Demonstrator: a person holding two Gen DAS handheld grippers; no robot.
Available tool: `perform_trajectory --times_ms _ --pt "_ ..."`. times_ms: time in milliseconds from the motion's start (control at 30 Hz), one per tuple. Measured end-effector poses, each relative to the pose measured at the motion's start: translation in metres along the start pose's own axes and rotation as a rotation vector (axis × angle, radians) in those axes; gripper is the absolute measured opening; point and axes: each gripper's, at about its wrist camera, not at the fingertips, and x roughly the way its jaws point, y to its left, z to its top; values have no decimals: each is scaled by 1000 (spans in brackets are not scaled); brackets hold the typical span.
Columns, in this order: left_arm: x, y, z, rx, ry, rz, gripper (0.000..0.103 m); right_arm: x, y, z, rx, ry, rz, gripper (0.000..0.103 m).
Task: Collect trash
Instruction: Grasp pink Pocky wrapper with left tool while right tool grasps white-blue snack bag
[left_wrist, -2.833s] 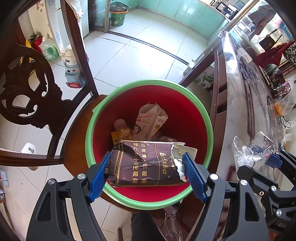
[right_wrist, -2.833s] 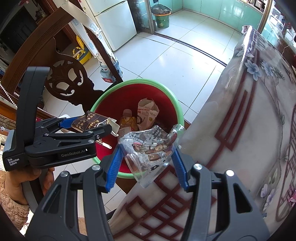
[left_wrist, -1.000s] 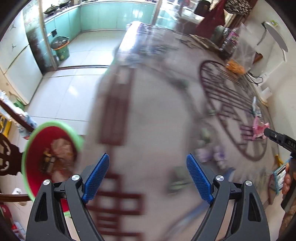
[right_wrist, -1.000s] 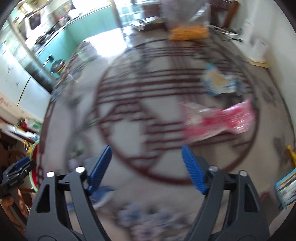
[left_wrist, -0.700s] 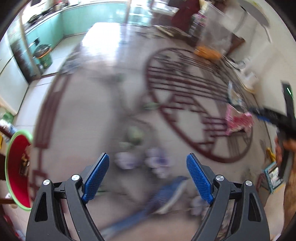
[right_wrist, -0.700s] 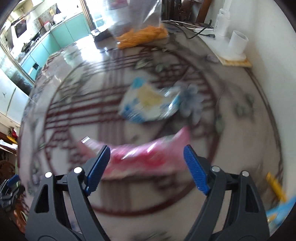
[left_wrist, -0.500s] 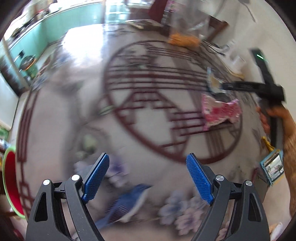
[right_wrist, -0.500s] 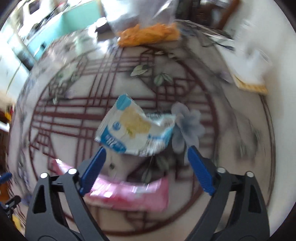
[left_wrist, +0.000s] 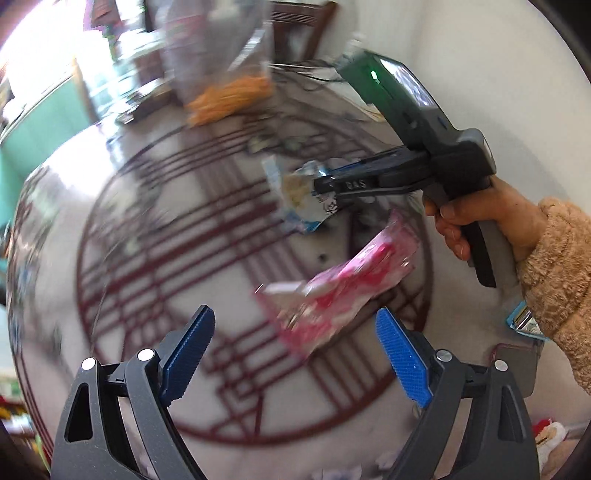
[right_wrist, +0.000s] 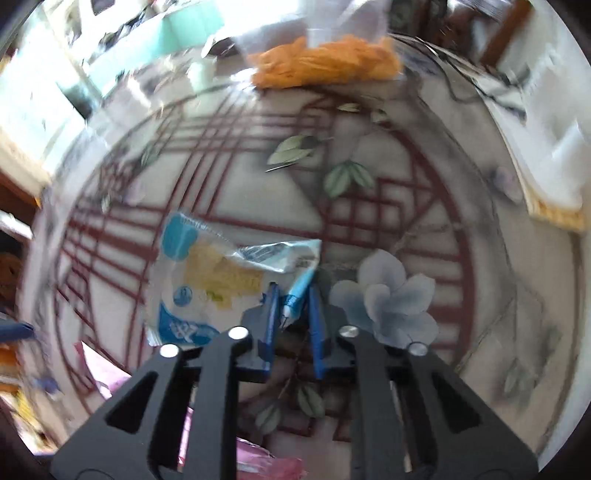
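Left wrist view
Left gripper (left_wrist: 295, 354): blue pads spread wide, nothing between them, poised above the patterned tablecloth (left_wrist: 147, 258).
Pink wrapper (left_wrist: 343, 291): lay flat on the cloth just ahead of the spread pads, nearer the right-hand pad, blurred.
Right gripper (left_wrist: 321, 182): seen ahead and to the right, held by a hand (left_wrist: 480, 225) in a fuzzy tan sleeve, its tips at the blue-and-white wrapper (left_wrist: 295, 195).
Orange bag (left_wrist: 229, 98): far ahead at the table's back edge, blurred.

Right wrist view
Right gripper (right_wrist: 291, 299): pads drawn close together, pinching the corner of the blue-and-white wrapper (right_wrist: 221, 273).
Wrapper body: spread ahead and to the left of the pads, on the cloth.
Pink wrapper (right_wrist: 110, 373): low to the left, beside the gripper's body.
Printed flower (right_wrist: 388, 295): just right of the pads.
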Motion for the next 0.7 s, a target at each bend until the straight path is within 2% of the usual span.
perform_trajectory --times_ms 200,333,400,467,533,633,667,700 --pt "35 -24 28 113 41 -36 85 -11 -33 -11 143 -50 49 6" --pt "61 -28 37 116 84 -53 85 -24 -44 -15 192 -82 55 6" --pt "68 -28 35 107 101 -46 81 -26 -50 -14 205 -92 58 6" --pt "72 -27 33 97 114 -51 73 -29 -50 -18 214 -97 58 6" --pt "73 -25 30 83 124 -66 51 -32 -48 -20 220 -97 55 6" --pt "69 -15 25 16 116 -96 33 -34 -40 -19 212 -104 32 6" --pt "67 -12 24 -7 109 -94 31 -35 -37 -20 209 -106 18 6" --pt "64 -9 23 -22 102 -89 23 -36 -36 -20 209 -106 10 6"
